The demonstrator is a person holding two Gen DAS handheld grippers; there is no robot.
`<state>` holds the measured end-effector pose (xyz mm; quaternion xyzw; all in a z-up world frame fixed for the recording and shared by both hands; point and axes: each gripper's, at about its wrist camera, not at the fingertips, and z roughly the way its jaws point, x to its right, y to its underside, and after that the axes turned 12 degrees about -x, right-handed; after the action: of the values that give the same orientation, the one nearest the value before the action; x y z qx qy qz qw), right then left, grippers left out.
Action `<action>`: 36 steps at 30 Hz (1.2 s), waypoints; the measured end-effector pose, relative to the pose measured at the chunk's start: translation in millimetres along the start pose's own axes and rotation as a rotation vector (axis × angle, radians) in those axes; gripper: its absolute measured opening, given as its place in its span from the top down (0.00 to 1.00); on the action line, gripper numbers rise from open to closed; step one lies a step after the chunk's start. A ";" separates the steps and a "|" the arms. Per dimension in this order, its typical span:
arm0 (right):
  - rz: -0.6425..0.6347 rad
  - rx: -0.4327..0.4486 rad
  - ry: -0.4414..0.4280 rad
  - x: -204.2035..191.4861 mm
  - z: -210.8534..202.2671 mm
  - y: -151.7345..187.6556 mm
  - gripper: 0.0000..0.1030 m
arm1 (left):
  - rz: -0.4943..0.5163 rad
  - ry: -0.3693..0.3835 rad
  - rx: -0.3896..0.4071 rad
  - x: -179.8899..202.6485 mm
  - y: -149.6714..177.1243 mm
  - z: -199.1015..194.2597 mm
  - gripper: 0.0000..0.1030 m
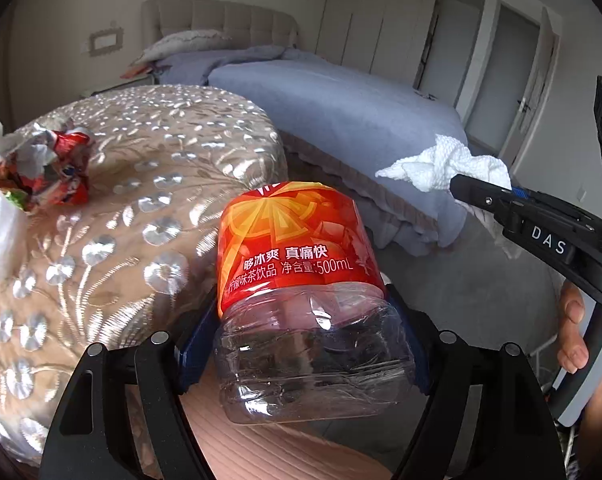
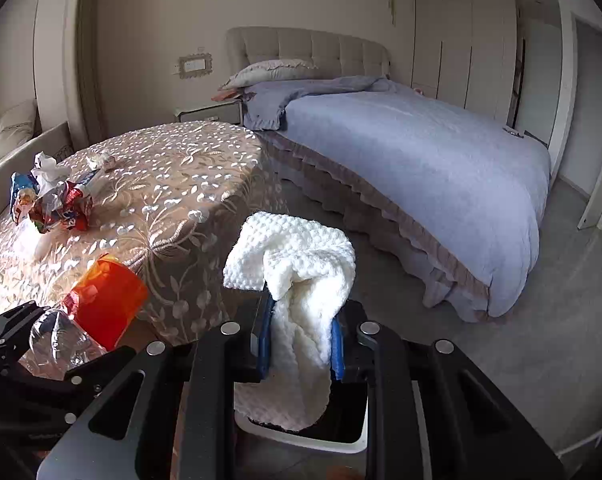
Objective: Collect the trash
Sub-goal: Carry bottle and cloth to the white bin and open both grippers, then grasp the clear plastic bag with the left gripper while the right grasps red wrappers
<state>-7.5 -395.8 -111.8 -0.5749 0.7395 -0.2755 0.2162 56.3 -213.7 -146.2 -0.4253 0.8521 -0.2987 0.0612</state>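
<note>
While the right tool pinches a paper towel directly above the bin, the left tool (gripping a bottle) waits beside it

black gripper, blue pads, apparently bare hand

The left wrist view looks forward along its own fingers, very close on the clear plastic bottle, facing across the embroidered round table toward the bed and wardrobe doors. The right wrist view sits slightly farther back and to the right, close on a white paper towel, facing the same way. Both share table, bed, bottle and towel.
</note>
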 end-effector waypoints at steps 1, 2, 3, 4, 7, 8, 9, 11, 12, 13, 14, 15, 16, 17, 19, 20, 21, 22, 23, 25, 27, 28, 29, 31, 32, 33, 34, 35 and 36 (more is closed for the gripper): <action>0.004 -0.018 0.002 3.5 6.2 3.9 0.76 | 0.016 0.013 -0.030 6.1 -0.4 13.5 0.27; 0.006 -0.035 0.004 6.3 12.9 7.8 0.76 | 0.030 0.030 -0.062 12.0 -0.4 28.1 0.26; 0.011 -0.051 0.002 9.1 19.6 11.2 0.76 | 0.034 0.042 -0.095 18.0 -0.6 40.8 0.27; 0.015 -0.068 -0.003 12.7 26.5 14.2 0.76 | 0.043 0.057 -0.124 22.2 -1.7 52.6 0.27; 0.027 -0.126 -0.015 19.2 49.8 22.2 0.76 | 0.077 0.084 -0.201 33.1 -6.4 87.9 0.26; 0.033 -0.145 -0.020 21.4 57.9 24.3 0.76 | 0.089 0.090 -0.224 36.5 -7.7 98.6 0.26; 0.040 -0.162 -0.025 23.3 65.8 26.3 0.76 | 0.098 0.092 -0.245 40.1 -8.4 108.0 0.26; 0.054 -0.195 -0.039 28.0 81.2 28.4 0.76 | 0.116 0.096 -0.286 46.9 -11.9 128.2 0.26; 0.063 -0.210 -0.047 30.8 88.1 29.2 0.76 | 0.119 0.101 -0.307 48.7 -15.2 139.4 0.26; 0.071 -0.226 -0.053 32.9 95.4 29.8 0.76 | 0.120 0.107 -0.328 50.2 -16.5 148.7 0.26; 0.078 -0.242 -0.058 35.5 102.3 30.4 0.76 | 0.121 0.112 -0.346 53.3 -17.0 157.9 0.26; 0.086 -0.257 -0.061 37.8 108.7 31.0 0.76 | 0.122 0.118 -0.364 52.7 -19.5 166.8 0.26; 0.093 -0.271 -0.064 39.7 115.4 31.8 0.76 | 0.124 0.124 -0.382 54.0 -20.6 175.4 0.26; 0.099 -0.285 -0.066 42.0 121.9 32.8 0.76 | 0.126 0.131 -0.400 55.3 -22.3 184.2 0.26; 0.104 -0.314 -0.075 45.8 133.4 35.7 0.64 | 0.128 0.140 -0.431 57.5 -21.1 197.4 0.18; 0.096 -0.338 -0.081 46.3 139.2 37.2 0.47 | 0.125 0.134 -0.445 57.6 -22.2 204.1 0.04; 0.093 -0.353 -0.072 47.0 145.1 38.9 0.12 | 0.115 0.149 -0.442 58.6 -21.8 206.8 0.05; 0.103 -0.339 -0.029 49.2 148.2 40.7 0.04 | 0.099 0.168 -0.446 56.6 -23.6 210.9 0.05; 0.110 -0.326 -0.003 51.8 149.9 42.9 0.04 | 0.091 0.169 -0.454 54.9 -21.9 213.3 0.05; 0.117 -0.354 -0.012 57.3 157.0 45.3 0.04 | 0.095 0.148 -0.458 50.0 -21.8 214.4 0.05; 0.154 -0.353 -0.012 63.5 159.7 46.9 0.04 | 0.087 0.140 -0.460 49.0 -23.0 217.7 0.05; 0.161 -0.353 -0.010 66.1 161.1 46.8 0.04 | 0.077 0.147 -0.459 48.4 -24.1 218.2 0.05; 0.163 -0.355 -0.010 67.1 161.4 46.7 0.04 | 0.069 0.154 -0.457 47.3 -25.5 217.8 0.05; 0.173 -0.345 -0.003 69.3 160.6 45.3 0.04 | 0.062 0.153 -0.449 46.3 -26.8 214.7 0.05; 0.175 -0.341 -0.006 69.3 159.3 44.6 0.04 | 0.062 0.153 -0.442 47.7 -26.6 210.7 0.05; 0.175 -0.339 -0.013 69.4 158.5 43.0 0.04 | 0.061 0.152 -0.434 48.7 -26.7 206.6 0.05; 0.176 -0.336 -0.015 69.2 157.4 41.3 0.04 | 0.058 0.152 -0.427 48.3 -27.0 203.6 0.05; 0.176 -0.329 -0.014 68.1 155.2 40.2 0.04 | 0.055 0.155 -0.420 47.8 -26.9 199.5 0.05; 0.171 -0.322 -0.013 66.6 152.8 38.4 0.04 | 0.051 0.158 -0.412 46.9 -26.9 193.6 0.05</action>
<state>45.3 -477.4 -252.5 -0.5389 0.8189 -0.1302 0.1486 114.6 -350.3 -281.7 -0.3825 0.9078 -0.1488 -0.0864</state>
